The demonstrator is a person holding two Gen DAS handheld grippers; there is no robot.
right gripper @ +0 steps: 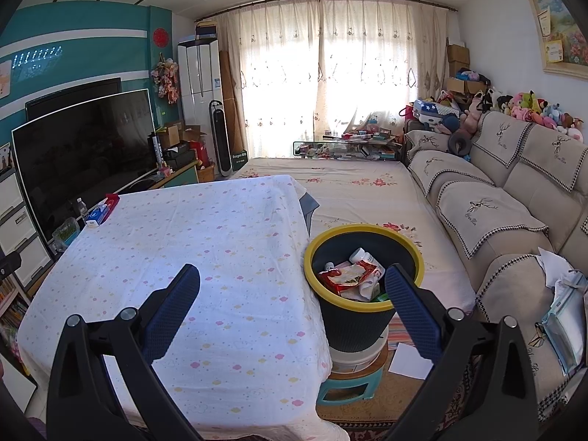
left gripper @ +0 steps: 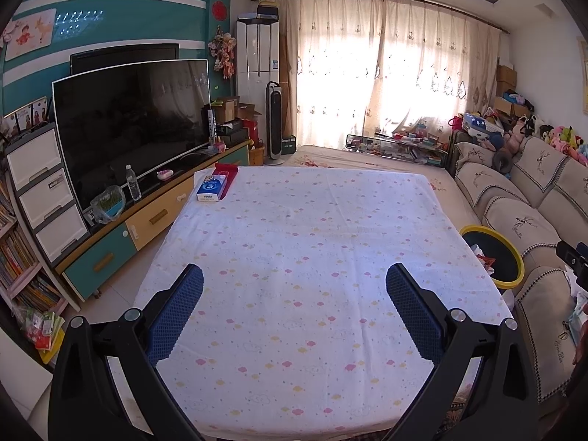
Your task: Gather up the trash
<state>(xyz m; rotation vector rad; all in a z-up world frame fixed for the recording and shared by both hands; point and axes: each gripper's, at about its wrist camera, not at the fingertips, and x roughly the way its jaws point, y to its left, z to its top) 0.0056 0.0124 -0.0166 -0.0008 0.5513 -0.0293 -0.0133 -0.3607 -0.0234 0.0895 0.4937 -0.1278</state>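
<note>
**Holding both claws empty over the bench; trash lies in the bin**

Hovering above the near half of the bench (left gripper: 294,257), the left claw (left gripper: 294,308) stands with its jaws spread wide and nothing between them. Its blue ribbed pads (left gripper: 176,316) are well apart and touch no object. The bench is covered with a white cloth printed with small pink and yellow clouds.

The right claw (right gripper: 292,308) is likewise spread wide and grips nothing. It sits over the near right edge of the bench (right gripper: 183,257), with its right finger in front of the bin's near rim in the right wrist view.

The bin (right gripper: 404,253), dark with a yellow rim, stands just beside the right edge of the bench, raised on a white tub (right gripper: 352,360) that rests on a teal stool (right gripper: 341,391). Inside it lies the trash (right gripper: 349,279): a red and white wrapper, a white bottle and crumpled white paper. From the left wrist view the bin (left gripper: 514,257) shows at the right side of the bench, partly cut off by the bench edge.

At the far left corner of the bench sits a blue and white tissue pack (left gripper: 211,187), touching a red box (left gripper: 228,174) behind it. Elsewhere the cloth is bare.

A sofa (right gripper: 514,213) runs along the right side. A large television (left gripper: 132,125) stands on a low cabinet at the left.
</note>
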